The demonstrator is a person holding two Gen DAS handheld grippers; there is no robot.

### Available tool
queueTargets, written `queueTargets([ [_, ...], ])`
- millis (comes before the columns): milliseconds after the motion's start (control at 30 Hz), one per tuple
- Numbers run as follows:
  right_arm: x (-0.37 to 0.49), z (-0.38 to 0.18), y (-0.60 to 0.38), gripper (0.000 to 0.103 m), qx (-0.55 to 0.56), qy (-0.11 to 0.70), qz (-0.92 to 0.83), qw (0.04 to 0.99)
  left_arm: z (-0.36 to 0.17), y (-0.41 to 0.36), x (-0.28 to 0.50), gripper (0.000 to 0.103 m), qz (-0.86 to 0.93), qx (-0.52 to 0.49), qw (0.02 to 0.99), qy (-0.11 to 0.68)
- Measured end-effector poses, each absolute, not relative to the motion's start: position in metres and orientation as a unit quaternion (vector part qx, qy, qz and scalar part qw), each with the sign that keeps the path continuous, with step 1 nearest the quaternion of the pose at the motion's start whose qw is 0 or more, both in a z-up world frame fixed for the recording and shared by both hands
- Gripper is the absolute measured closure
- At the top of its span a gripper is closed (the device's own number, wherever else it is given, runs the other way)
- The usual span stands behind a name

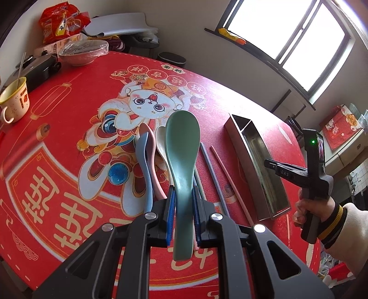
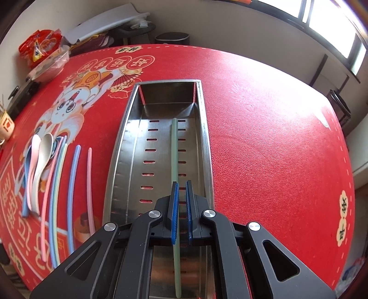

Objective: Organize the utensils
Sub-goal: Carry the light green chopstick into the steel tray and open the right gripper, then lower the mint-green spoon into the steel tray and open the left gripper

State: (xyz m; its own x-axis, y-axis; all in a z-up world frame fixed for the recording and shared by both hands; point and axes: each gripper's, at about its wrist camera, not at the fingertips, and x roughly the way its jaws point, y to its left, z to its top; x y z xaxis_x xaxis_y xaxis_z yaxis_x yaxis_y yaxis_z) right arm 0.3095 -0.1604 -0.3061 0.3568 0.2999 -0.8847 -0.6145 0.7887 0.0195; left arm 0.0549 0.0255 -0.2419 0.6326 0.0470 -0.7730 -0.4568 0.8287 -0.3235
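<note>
My left gripper (image 1: pixel 182 195) is shut on the handle of a green spoon (image 1: pixel 182 147) and holds it above the red mat. Under it lie a blue spoon (image 1: pixel 143 165), a pink spoon (image 1: pixel 150 147) and a white spoon (image 1: pixel 161 145), with loose chopsticks (image 1: pixel 216 170) to their right. My right gripper (image 2: pixel 181 191) is open over the steel utensil tray (image 2: pixel 128 147). A green chopstick (image 2: pixel 175 149) lies lengthwise in the tray, just left of the gap between the pads. The tray also shows in the left wrist view (image 1: pixel 257 161).
A yellow mug (image 1: pixel 13 101), a covered bowl (image 1: pixel 82 51), a black appliance (image 1: pixel 36 69) and snack bags (image 1: pixel 59 21) stand at the table's far left. Pink, green and blue chopsticks (image 2: pixel 59 179) lie left of the tray. A wall and window stand beyond the table.
</note>
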Motion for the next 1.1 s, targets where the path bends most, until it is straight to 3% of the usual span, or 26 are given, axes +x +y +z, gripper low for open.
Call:
queueTargets([
  [500,0.287,-0.268,-0.221,0.093,-0.027,0.471,0.292,0.832,-0.225,-0.002,0.092,0.089,0.114,-0.238,0.873,0.411],
  [600,0.285,-0.267,-0.233,0.076,-0.010,0.471,0.289,0.834,-0.225,-0.014,0.106,0.089,0.102,-0.235,0.873,0.415],
  [633,0.284,-0.266,-0.238,0.062,-0.005,0.469,0.287,0.835,-0.225,-0.018,0.111,0.089,0.098,-0.236,0.872,0.417],
  [667,0.284,-0.264,-0.242,0.055,0.000,0.465,0.286,0.838,-0.226,-0.022,0.116,0.089,0.093,-0.238,0.872,0.419],
  [733,0.283,-0.264,-0.249,0.053,0.003,0.462,0.286,0.839,-0.228,-0.030,0.126,0.089,0.084,-0.240,0.870,0.422],
  [933,0.287,-0.270,-0.272,0.034,0.043,0.478,0.290,0.828,-0.234,-0.059,0.158,0.089,0.056,-0.235,0.866,0.438],
  [1033,0.288,-0.274,-0.280,0.033,0.062,0.490,0.300,0.816,-0.238,-0.069,0.173,0.089,0.049,-0.237,0.861,0.447],
  [1100,0.289,-0.277,-0.284,0.025,0.068,0.496,0.308,0.809,-0.241,-0.075,0.182,0.089,0.046,-0.237,0.859,0.452],
])
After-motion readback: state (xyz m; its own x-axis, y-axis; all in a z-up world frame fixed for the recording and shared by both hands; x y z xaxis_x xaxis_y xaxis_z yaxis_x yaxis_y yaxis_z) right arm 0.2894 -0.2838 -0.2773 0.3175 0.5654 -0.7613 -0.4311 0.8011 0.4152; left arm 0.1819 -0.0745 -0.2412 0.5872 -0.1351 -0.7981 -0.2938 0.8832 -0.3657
